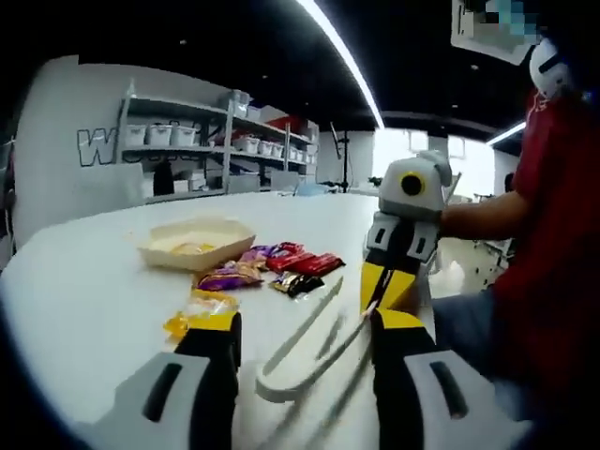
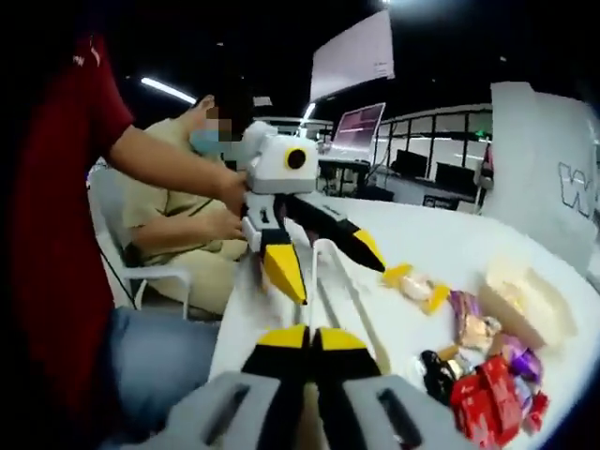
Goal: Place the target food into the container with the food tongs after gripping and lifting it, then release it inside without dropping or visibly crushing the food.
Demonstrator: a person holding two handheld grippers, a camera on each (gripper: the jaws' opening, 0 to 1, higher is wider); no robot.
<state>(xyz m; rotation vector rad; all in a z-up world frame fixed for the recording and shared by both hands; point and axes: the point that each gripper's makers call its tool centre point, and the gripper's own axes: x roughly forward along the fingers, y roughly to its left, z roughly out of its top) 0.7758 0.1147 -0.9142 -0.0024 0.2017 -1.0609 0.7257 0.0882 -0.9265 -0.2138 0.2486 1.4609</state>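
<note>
White tabletop (image 1: pixel 103 300), with storage shelves behind, bears wrapped snacks (image 1: pixel 272 267) beside a shallow cream container (image 1: pixel 197 242). White food tongs (image 1: pixel 309 342) lie between the spread jaws of the left gripper (image 1: pixel 300 333). The right gripper (image 2: pixel 314 339) is seen clenched on the tongs' arms. The snacks are judged light, crinkly and slippery, best pinched gently across the middle of a wrapper.

White table (image 1: pixel 84 300) in front of you. On it: beige container (image 1: pixel 197 242), a cluster of wrapped snacks (image 1: pixel 272 267) just beside it, a yellow packet (image 1: pixel 199 312) nearer you, white tongs (image 1: pixel 305 342) lying flat.
</note>
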